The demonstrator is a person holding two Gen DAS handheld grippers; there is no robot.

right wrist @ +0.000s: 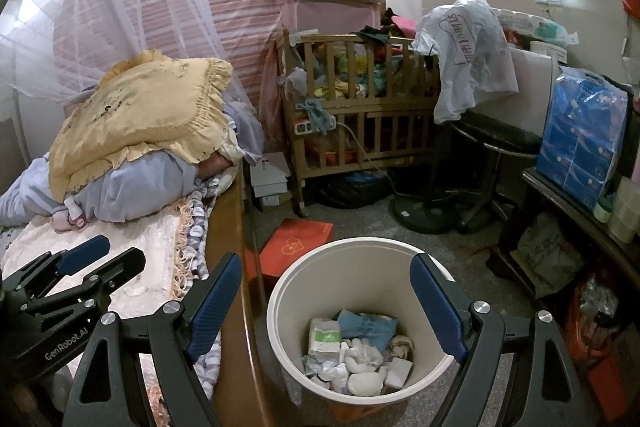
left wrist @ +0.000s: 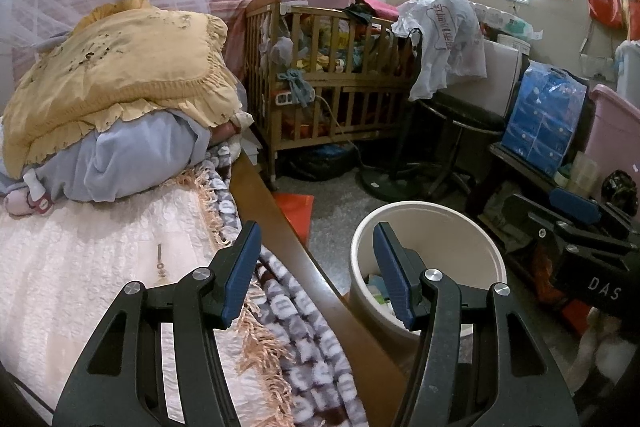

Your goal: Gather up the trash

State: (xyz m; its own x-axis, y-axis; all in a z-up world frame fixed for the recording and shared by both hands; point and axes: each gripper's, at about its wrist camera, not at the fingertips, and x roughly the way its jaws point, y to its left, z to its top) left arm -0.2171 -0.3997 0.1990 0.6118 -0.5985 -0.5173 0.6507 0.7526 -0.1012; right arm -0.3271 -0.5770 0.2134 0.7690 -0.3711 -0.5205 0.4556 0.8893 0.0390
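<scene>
Bin [right wrist: 360, 315] sits below and dead ahead of my right gripper [right wrist: 326, 303], nearer than my left gripper [left wrist: 316, 275]; both spread, holding nothing.

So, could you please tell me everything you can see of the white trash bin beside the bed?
The trash bin is a round, cream-white bucket, plastic by its look, with smooth walls, no lid and no liner. It stands upright on the grey floor beside the bed's wooden side rail, just in front of a flat red box. It is partly filled with crumpled white tissues, a green-and-white packet and a blue wrapper. Neither gripper appears to touch it.
</scene>
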